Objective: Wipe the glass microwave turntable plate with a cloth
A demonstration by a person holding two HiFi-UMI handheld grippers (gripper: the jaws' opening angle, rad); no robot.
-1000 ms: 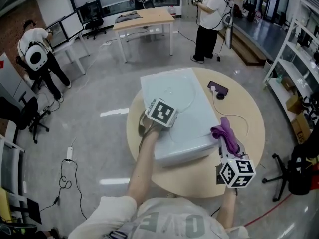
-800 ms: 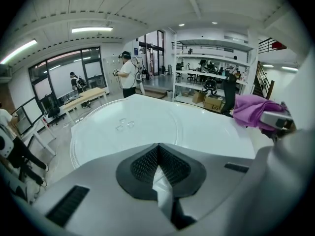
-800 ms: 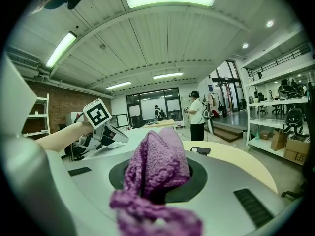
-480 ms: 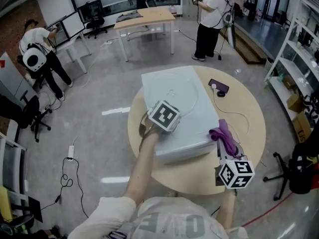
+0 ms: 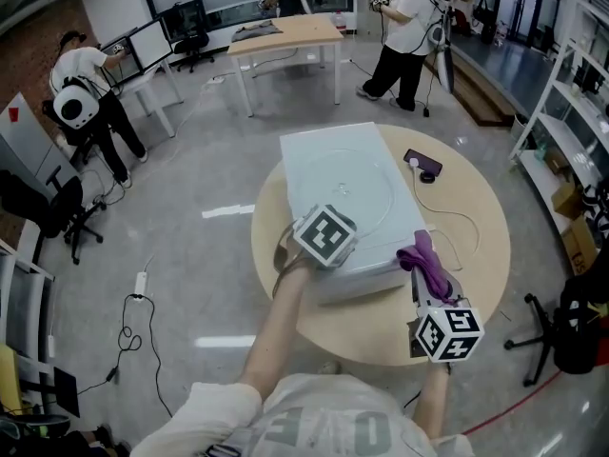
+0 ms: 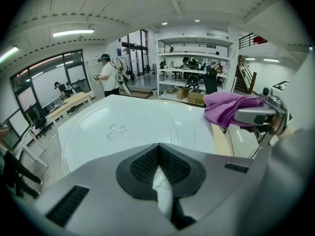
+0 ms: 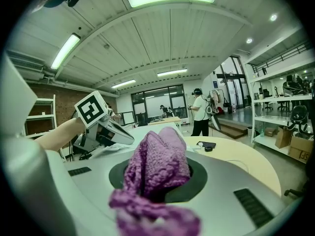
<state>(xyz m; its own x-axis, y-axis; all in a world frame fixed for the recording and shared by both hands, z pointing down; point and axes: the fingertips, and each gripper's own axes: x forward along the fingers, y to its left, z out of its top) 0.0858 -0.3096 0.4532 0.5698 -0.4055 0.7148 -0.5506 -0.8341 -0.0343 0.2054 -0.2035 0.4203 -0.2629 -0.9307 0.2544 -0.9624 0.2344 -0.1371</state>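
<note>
Head view: plate lies flat on a white box on the round desk. Left gripper is at its near rim, right gripper to the near right.
Left gripper view: jaws pinched on a thin white edge, apparently the plate's rim.
Right gripper view: jaws clamped on the purple cloth. Open workshop, with people standing far back.

The cloth is purple, with a knobbly knit texture. The glass plate is clear and lies on a white microwave. The worktop is pale yellow. Left tongs and right tongs are grey, their cubes patterned in black-and-white squares.
</note>
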